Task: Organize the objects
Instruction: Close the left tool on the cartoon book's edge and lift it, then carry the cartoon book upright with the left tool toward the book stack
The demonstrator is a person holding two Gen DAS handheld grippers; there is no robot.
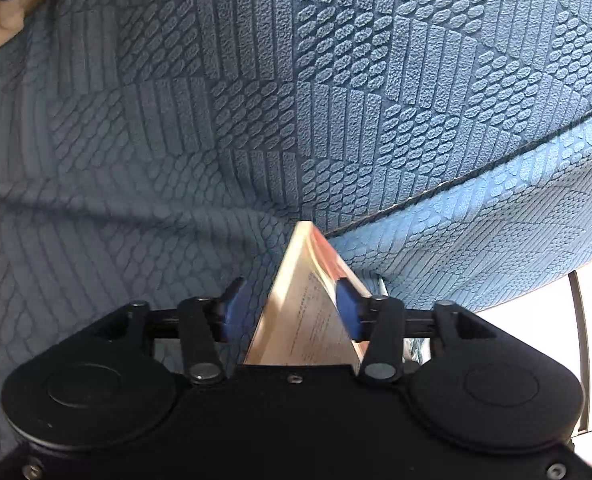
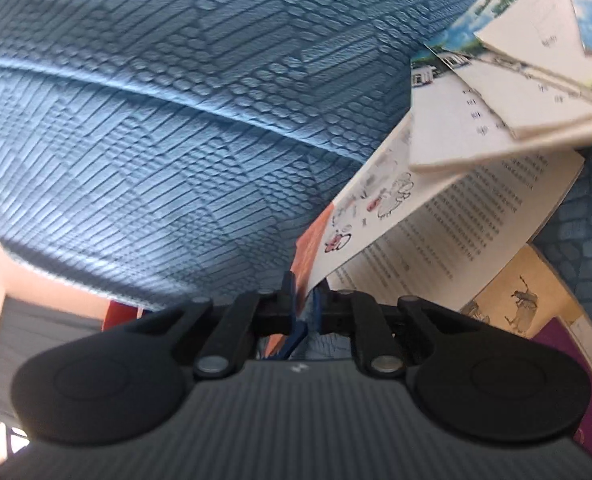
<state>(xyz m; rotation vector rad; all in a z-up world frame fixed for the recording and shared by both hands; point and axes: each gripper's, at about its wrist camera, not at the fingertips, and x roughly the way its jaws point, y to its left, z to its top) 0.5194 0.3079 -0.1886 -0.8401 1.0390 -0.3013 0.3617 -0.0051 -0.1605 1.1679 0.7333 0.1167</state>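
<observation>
1. Fingers of the left gripper stand partly apart: we see the blue pad on the right of the picture touching the orange cover of a book, while the pad on the left stands clear of its cream page edges, so nothing is clamped.
2. Fingers of the right gripper are nearly shut, and we see them pinching the corner of an open booklet's orange cover.
3. We find no counter; both views are filled by blue upholstery that looks like a sofa, with a piped seam curving between two cushions.
4. We note the fabric is embossed in blocks of narrow bars and small oval pebbles, matte and slightly wrinkled.
5. We see the book in the left view as a thin wedge, its long axis running away from the camera toward the seam, corner foremost.
6. We see the booklet rising up and to the right from the right fingers, pages fanned, showing printed text and small cartoon drawings.
7. We make out more paper goods at the right edge of that view: photo-printed cards overlapping above, and a tan illustrated cover below.
</observation>
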